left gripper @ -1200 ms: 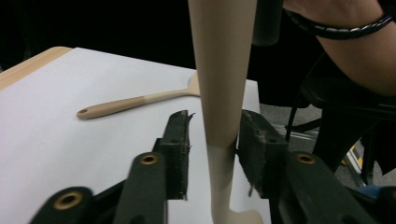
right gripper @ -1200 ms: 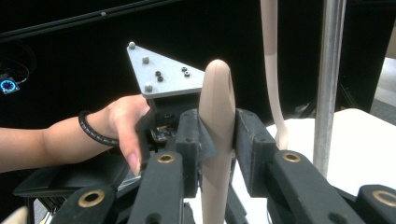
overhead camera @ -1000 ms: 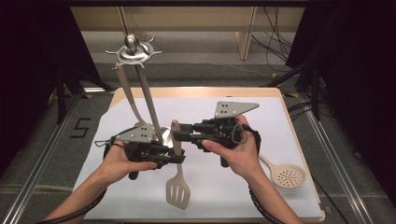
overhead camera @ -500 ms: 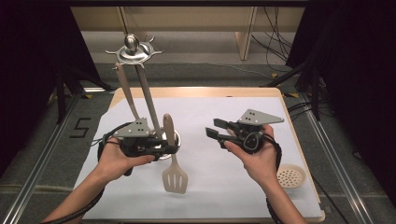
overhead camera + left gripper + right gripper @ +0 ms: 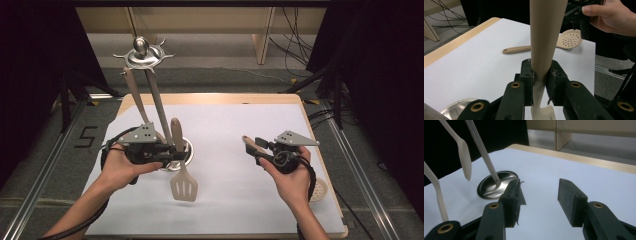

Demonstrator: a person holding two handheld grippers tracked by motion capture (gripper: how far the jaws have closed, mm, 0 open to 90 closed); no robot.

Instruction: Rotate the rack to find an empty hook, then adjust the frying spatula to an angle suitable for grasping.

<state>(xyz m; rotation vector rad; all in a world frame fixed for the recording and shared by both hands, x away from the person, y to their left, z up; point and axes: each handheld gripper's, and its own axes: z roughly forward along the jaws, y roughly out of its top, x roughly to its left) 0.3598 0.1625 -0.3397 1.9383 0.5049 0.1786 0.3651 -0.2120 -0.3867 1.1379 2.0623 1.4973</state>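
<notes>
- The right gripper (image 5: 256,146) has let go of the slotted spatula (image 5: 183,186) and swung away from it toward the right side of the table; its jaws have just been opening and now stand wide with nothing between them.
- The left gripper (image 5: 172,156) stays clenched on the spatula's handle, holding it with the slotted blade hanging down and the handle end up, just in front of the steel stand (image 5: 150,90).
- This looks like a hand-over finished: the spatula now rests with the left gripper alone, which frees it to be hung on the stand's top ring, where another utensil (image 5: 134,95) already hangs.
- The skimmer (image 5: 318,190) lies on the white paper (image 5: 235,125) well to the right of the stand, partly under the right hand; the freed gripper may be heading for it.
- The left gripper view shows the pads (image 5: 531,75) pressing both sides of the handle, and the skimmer (image 5: 570,40) whole with its handle pointing toward the stand's side.
- The right gripper view shows the empty gap between its jaws and the stand's round base (image 5: 496,183) beyond them, with the rod rising from it.
</notes>
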